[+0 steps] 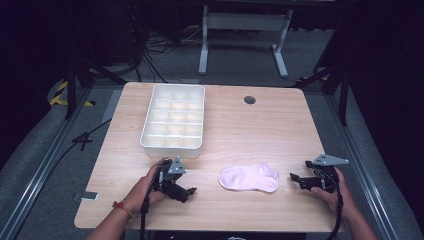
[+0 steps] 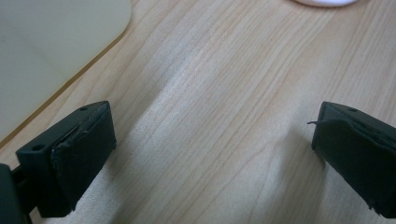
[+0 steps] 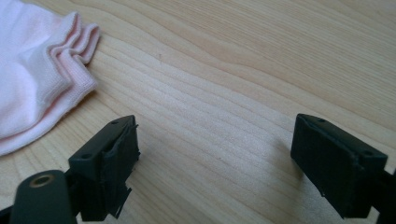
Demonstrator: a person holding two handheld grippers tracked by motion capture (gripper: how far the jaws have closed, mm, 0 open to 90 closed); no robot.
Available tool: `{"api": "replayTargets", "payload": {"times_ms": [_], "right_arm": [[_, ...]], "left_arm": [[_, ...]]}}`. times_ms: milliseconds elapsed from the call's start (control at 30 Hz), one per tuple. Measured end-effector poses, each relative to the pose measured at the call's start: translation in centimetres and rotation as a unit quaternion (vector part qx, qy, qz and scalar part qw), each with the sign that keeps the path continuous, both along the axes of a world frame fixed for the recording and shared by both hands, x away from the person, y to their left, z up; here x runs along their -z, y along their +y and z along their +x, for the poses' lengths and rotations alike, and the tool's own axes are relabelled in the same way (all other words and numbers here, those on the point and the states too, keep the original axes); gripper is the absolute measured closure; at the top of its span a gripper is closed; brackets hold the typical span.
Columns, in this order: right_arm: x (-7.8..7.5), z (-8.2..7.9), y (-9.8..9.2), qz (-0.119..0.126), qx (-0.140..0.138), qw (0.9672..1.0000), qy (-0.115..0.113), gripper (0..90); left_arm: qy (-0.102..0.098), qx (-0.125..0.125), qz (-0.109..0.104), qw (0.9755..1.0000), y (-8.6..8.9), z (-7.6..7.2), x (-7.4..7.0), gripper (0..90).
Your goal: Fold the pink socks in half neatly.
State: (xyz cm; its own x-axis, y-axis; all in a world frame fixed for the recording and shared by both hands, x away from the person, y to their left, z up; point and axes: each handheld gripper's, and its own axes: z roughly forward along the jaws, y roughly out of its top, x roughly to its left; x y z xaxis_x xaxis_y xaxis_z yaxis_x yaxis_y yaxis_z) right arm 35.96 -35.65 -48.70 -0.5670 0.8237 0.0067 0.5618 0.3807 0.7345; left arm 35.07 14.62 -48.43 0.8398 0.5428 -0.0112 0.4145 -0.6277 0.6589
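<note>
We take the pale pink sock (image 1: 249, 177) as our landmark: it lies flat on the wooden table (image 1: 260, 130), near the person's edge, with nothing holding it. Our left gripper (image 1: 186, 191) rests low to the sock's left and our right gripper (image 1: 298, 178) to its right, each a short way off and pointing inward, which reads to us as flanking the sock so both ends can be taken at once. In both gripper views the jaws stand wide apart with only bare wood between them, gripping nothing; the right gripper view has the sock's ribbed cuff (image 3: 70, 60) just ahead and to one side. Beyond the sock, farther up the table, sits the white divided tray (image 1: 173, 121), probably where the sock is meant to go.
</note>
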Motion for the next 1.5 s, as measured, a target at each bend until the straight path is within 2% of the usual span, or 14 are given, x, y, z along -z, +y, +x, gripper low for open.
{"api": "replayTargets", "payload": {"times_ms": [133, 533, 700, 767, 900, 1000, 1233, 1367, 1433, 1500], "right_arm": [[0.0, 0.0, 0.0, 0.0, -0.001, 1.0, 0.0, 15.3], [0.0, 0.1, 0.0, -0.001, -0.002, 1.0, 0.0, 15.1], [-0.1, 0.1, -0.2, -0.004, -0.01, 0.9999, 0.008, 15.7], [-0.2, 0.0, -0.2, -0.004, -0.015, 0.9998, 0.007, 18.4], [-0.4, 0.0, -0.2, 0.006, -0.025, 0.9996, 0.011, 20.8], [-0.7, -0.2, -0.1, 0.012, -0.028, 0.9995, 0.002, 21.8], [-2.1, -1.0, 1.1, 0.018, -0.056, 0.9978, -0.029, 29.9], [-2.5, -1.3, 2.0, 0.032, -0.084, 0.9958, -0.021, 40.5], [-2.8, -1.4, 2.4, 0.045, -0.094, 0.9941, -0.03, 45.0], [-3.1, -1.5, 2.9, 0.047, -0.105, 0.9929, -0.032, 50.9]], "left_arm": [[0.001, 0.013, 0.0, 0.9999, 0.4, 0.0, 0.0, 0.0], [0.0, 0.012, -0.001, 0.9999, 0.6, -0.1, 0.0, 0.2], [0.0, 0.015, -0.001, 0.9999, 0.7, -0.1, 0.0, 0.2], [0.0, 0.025, 0.0, 0.9997, 0.8, 0.0, 0.0, 0.2], [0.001, 0.033, 0.001, 0.9995, 1.1, 0.1, 0.0, 0.3], [0.001, 0.032, 0.001, 0.9995, 1.1, 0.1, 0.0, 0.3], [0.001, 0.032, 0.001, 0.9995, 1.1, 0.1, 0.0, 0.2], [0.001, 0.032, 0.001, 0.9995, 1.1, 0.1, 0.0, 0.2], [0.001, 0.032, 0.001, 0.9995, 1.1, 0.1, 0.0, 0.2], [0.001, 0.032, 0.001, 0.9995, 1.1, 0.1, 0.0, 0.2]]}}
